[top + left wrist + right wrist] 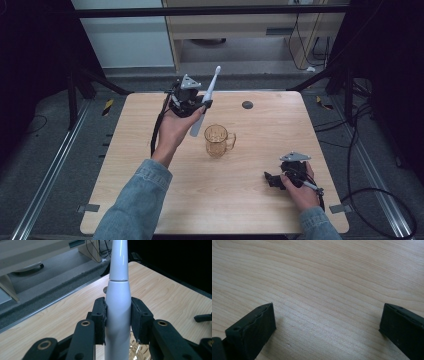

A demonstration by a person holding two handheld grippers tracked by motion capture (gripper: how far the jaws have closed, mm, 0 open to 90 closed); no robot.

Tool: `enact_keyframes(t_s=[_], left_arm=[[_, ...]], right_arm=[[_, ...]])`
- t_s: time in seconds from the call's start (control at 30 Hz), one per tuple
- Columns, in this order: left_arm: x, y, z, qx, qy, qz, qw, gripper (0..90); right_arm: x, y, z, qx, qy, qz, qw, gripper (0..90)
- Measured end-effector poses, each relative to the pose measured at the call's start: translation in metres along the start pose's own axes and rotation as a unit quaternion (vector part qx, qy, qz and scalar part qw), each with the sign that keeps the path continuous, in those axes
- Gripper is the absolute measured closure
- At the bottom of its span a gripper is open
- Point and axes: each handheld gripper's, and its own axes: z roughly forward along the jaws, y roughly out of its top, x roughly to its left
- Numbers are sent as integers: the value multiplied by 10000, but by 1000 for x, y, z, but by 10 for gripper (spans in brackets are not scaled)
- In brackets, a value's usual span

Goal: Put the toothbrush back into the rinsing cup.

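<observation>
The left gripper [204, 106] hangs above the table's [150, 200] far-left part, jaws pinching the toothbrush [206, 99] round its thick white handle. In the left gripper view both pads [100, 320] press flat on the handle [118, 315]. The brush sits tilted, head up and pointing past the far edge, butt end down toward the cup [218, 140]. The amber glass cup stands upright near the table's middle, handle toward the right edge.

The step in hand looks like dropping the toothbrush into the cup. To do it well, the person should swing the butt end over the cup's mouth, stand the brush nearer upright, lower it inside the rim, and only then spread the jaws. Let go while slanted and the long handle could tip the light cup or skid off its rim.

The right gripper [271, 180] rests near the right front corner, jaws spread wide over bare wood with nothing between them. The table is open around the cup, and a small dark disc [247, 105] lies near the far edge.
</observation>
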Motion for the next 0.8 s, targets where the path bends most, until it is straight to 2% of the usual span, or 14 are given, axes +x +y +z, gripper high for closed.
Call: enact_keyframes(t_s=[0.53, 0.67, 0.8], left_arm=[[-6, 12, 20, -233, -83, -24, 9997, 668], [-7, 13, 25, -289, -109, -93, 9995, 668], [-8, 13, 28, -305, -110, -78, 9994, 668]], right_arm=[[0, 0, 0, -3, 9, 10, 10000, 3], [0, 0, 0, 3, 14, 24, 10000, 3], [0, 0, 0, 2, 14, 23, 10000, 4]])
